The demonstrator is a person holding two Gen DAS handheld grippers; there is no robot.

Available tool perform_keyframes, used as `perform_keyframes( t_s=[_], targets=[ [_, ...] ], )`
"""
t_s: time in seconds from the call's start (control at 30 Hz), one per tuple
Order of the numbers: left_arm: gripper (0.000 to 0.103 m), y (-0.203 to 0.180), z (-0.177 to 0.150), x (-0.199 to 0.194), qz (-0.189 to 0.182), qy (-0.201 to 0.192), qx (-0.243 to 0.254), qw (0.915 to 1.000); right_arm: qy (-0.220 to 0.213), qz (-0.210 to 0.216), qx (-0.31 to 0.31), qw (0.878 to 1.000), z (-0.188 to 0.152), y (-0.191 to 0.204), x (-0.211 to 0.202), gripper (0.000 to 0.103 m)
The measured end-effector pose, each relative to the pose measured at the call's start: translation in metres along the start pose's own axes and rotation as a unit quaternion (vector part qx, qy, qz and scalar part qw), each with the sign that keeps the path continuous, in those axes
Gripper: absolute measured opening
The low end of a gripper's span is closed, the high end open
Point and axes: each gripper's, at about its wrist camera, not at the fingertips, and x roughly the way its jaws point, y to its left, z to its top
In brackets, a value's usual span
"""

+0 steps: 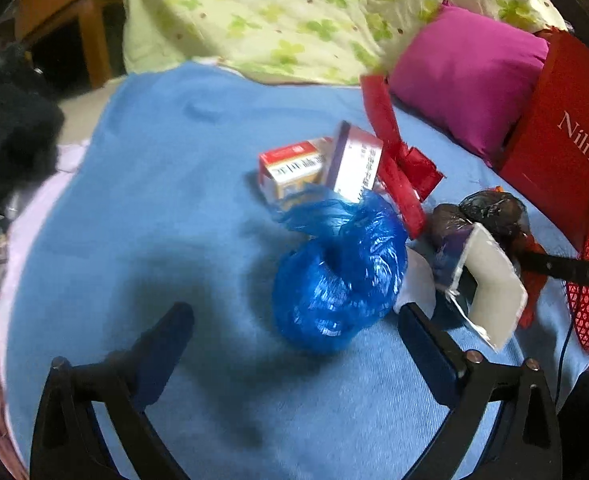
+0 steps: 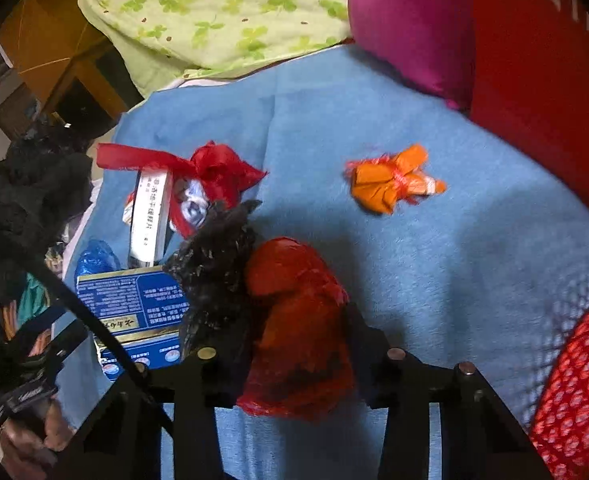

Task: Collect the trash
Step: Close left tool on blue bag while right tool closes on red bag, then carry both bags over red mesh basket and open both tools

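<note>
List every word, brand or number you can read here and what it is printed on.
"Nilrich", last letters cut off at the frame edge: white lettering on the red bag.
Small boxes: Chinese print, too blurred to read.
Blue box: Chinese print, upside down, too blurred to read.
No other readable text.

blue blanket (image 1: pixel 154 200), wrappers, boxes (image 1: pixel 294 168)
</note>
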Motion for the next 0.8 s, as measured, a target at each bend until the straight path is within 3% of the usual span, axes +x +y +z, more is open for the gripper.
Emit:
perform_keyframes(
  t_s=[0.1, 0.13, 0.33, 0.67, 0.8],
  targets=[
    [0.073, 0.0, 0.002, 0.018, -0.022, 0.024, -0.004, 0.9995, 0.004, 0.015, 0.004, 1.0, -0.008, -0.001, 0.0, 0.04],
    [0.055, 0.0, 0.002, 0.024, -0.034, 0.036, -0.007, 0.9988, 0.003, 0.022, 0.008, 1.0, -0.012, -0.002, -0.003, 0.04],
    [0.05, 0.003, -0.005, 0.017, -0.05, 0.024, -0.016, 0.9983, -0.004, 0.051, 0.018, 0.999, -0.029, 0.0, -0.027, 0.039],
    [0.05, 0.01, -0.033, -0.068, -0.035, -0.034, -0.027, 0.9984, -0.062, 0.084, -0.036, 0.994, -0.06, 0.041, -0.1, 0.039],
    [0.05, 0.0, -0.036, -0.106, -0.042, -0.058, -0.014, 0.9974, -0.109, 0.083, -0.054, 0.989, -0.071, 0.052, -0.142, 0.039]
  ],
)
